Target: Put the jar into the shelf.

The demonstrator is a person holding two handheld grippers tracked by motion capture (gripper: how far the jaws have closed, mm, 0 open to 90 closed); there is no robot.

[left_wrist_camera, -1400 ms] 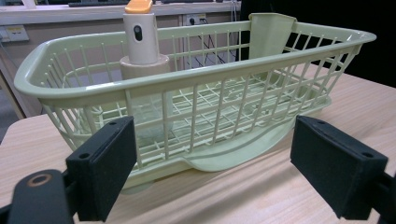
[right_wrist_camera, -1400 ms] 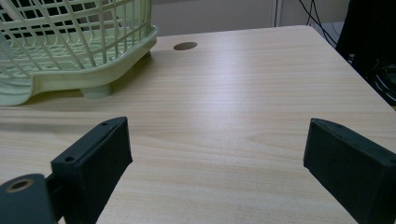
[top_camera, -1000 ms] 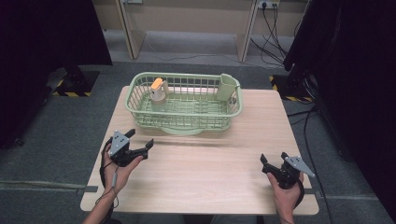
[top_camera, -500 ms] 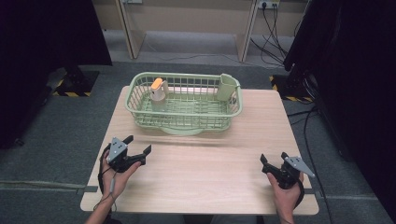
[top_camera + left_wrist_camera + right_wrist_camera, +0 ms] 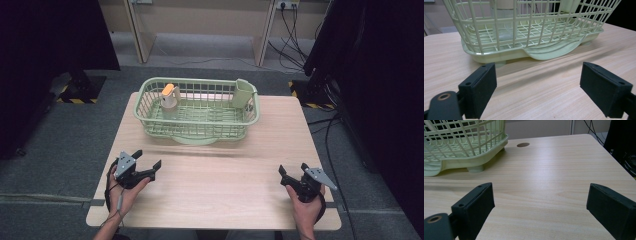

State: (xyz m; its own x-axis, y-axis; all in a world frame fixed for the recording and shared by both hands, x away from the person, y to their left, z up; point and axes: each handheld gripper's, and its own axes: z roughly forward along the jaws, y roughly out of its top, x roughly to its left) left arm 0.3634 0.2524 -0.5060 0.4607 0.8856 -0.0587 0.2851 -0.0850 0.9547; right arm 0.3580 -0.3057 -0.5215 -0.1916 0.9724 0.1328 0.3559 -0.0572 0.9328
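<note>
High view: both claws (image 5: 148,159) (image 5: 291,172) spread, empty.

We see a laboratory-style recording room, not a home. A plain light-wood table (image 5: 240,195) stands alone on grey carpet tiles (image 5: 55,165). Black curtains (image 5: 45,55) hang at both sides, and yellow-and-black hazard tape (image 5: 75,100) marks the stand feet beneath them. Loose cables (image 5: 295,30) run from a wall socket (image 5: 284,5) across the floor. The sole domestic item is a pale green dish rack (image 5: 200,120) on the table, set there as a prop.
</note>
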